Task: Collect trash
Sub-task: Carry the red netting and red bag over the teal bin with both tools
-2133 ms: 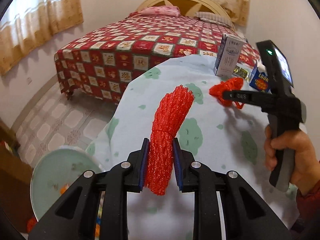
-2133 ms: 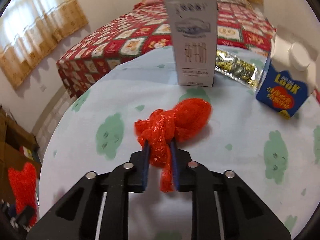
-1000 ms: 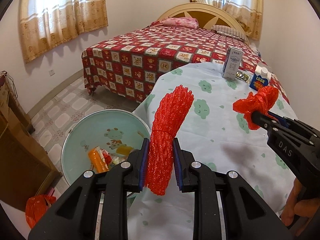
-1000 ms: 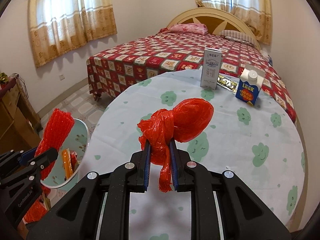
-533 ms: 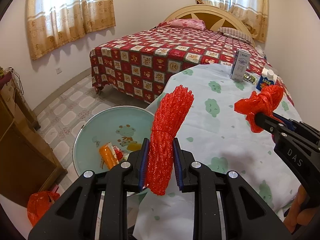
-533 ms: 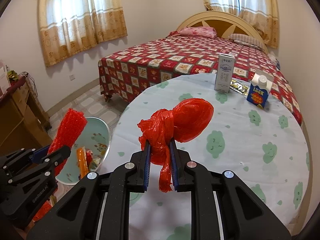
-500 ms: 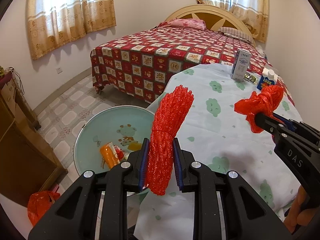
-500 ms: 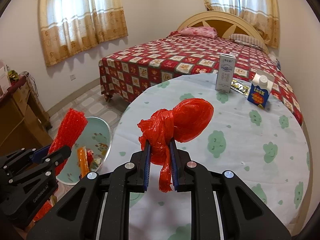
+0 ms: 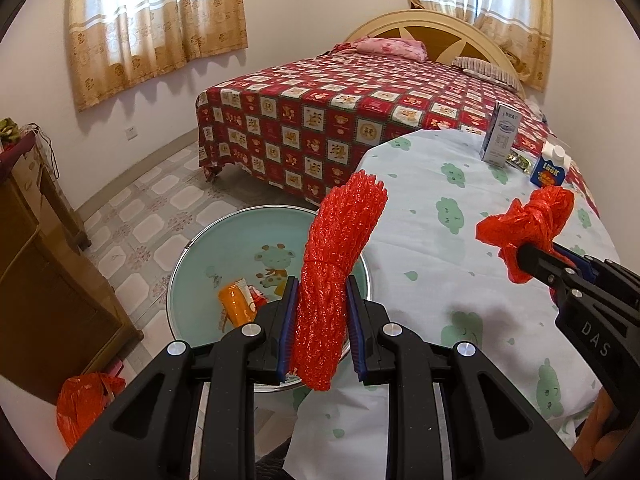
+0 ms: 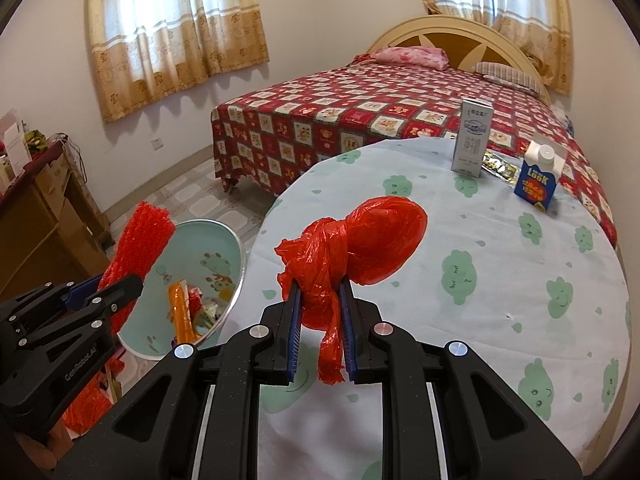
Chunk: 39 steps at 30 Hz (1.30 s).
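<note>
My left gripper [image 9: 320, 312] is shut on a red net bundle [image 9: 336, 256], held over the table's left edge next to a round pale green basin [image 9: 224, 248] on the floor. The basin holds an orange tube [image 9: 236, 306] and other scraps. My right gripper [image 10: 320, 312] is shut on a knotted red plastic bag [image 10: 360, 244], held above the table [image 10: 500, 280]. Each gripper shows in the other view: the right [image 9: 520, 258], the left [image 10: 120, 280]. A white carton [image 10: 472, 140], a gold wrapper [image 10: 498, 168] and a blue and white carton [image 10: 538, 178] stand at the table's far edge.
A bed with a red patterned cover [image 9: 360, 112] stands beyond the table. A wooden cabinet [image 9: 36, 248] is at the left wall. A red plastic bag [image 9: 86, 404] lies on the floor by the cabinet. The floor is tiled.
Both grippers have pulled back and up from the table, each holding its red item. The floor basin has come more fully into view below the left gripper.
</note>
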Motion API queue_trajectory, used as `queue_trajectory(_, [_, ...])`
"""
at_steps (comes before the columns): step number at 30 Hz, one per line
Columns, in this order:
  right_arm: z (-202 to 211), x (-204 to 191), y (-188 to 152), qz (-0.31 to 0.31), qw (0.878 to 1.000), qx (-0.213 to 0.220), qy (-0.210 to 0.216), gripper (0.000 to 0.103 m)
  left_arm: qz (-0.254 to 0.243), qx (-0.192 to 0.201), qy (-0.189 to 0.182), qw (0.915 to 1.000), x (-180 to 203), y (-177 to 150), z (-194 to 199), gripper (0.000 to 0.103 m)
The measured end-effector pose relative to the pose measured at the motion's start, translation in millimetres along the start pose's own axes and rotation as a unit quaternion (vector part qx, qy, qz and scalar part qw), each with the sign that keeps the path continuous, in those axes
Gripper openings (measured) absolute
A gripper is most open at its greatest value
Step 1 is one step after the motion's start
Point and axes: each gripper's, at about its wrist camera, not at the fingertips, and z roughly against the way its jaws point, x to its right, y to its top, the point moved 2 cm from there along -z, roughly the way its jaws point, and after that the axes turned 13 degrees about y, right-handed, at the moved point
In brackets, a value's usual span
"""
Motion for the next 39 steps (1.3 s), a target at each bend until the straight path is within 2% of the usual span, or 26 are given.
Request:
queue_trajectory(23, [-27,-47,2,0.040,0.998,-0.019,0.047,0.018,0.040,-0.010,0.035,0.9986,-45,1,-15,0.023])
queue_trajectory(31, [-64,-65,17,0.044,0.996,-0.035,0.072,0.019,0.066,-0.049,0.047,0.9955,-72,-1,-49,0.023])
queue_trajectory(39, [-114,-75,29,0.032,0.992,-0.074,0.099,0.020,0.081,-0.077,0.054,0.9922,-81,-2,-80,0.023])
